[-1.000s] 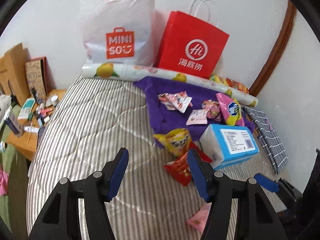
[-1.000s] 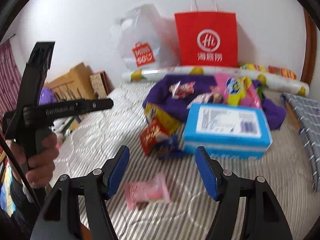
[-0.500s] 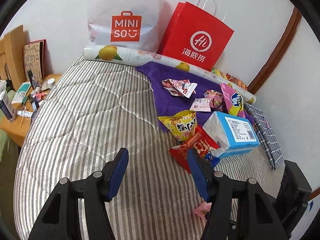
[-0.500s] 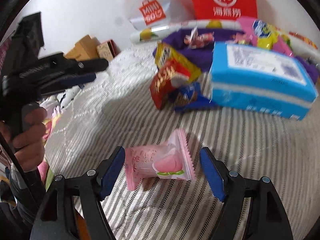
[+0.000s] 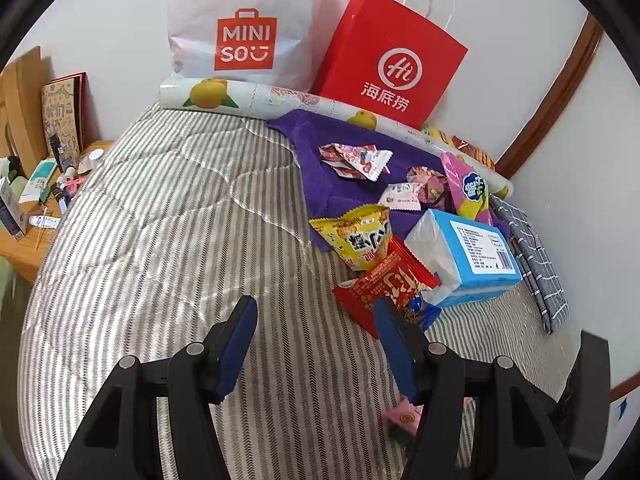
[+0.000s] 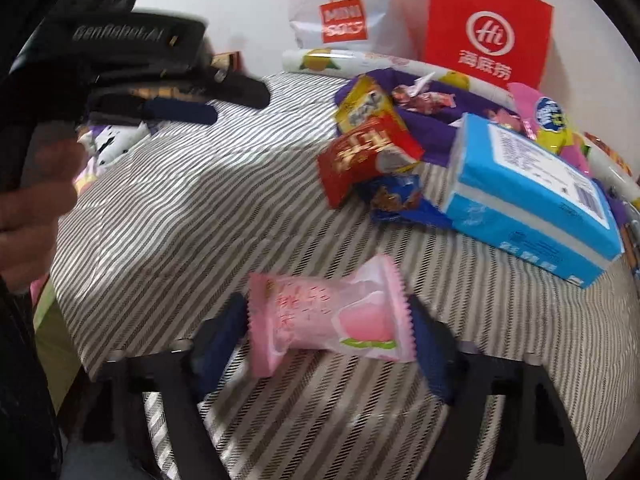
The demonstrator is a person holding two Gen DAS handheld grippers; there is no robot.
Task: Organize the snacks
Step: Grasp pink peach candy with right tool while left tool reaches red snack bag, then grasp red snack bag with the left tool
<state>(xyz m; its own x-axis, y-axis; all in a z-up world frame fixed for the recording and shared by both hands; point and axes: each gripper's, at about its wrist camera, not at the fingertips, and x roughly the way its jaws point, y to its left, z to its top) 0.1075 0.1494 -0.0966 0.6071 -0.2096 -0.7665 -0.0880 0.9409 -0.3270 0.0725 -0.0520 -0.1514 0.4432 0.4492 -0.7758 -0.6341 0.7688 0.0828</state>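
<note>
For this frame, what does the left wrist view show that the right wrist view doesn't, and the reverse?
Left wrist only: the wooden side table with small toiletries, the grey checked cloth by the wall, and the left claw open over bare striped bedding.

Right wrist only: the whole pink peach snack lying between the closing pads of the right claw, and the person's hand holding the other tool.

Both: red paper bag, white Miniso bag, blue tissue pack, red snack packet, yellow snack packet.
</note>
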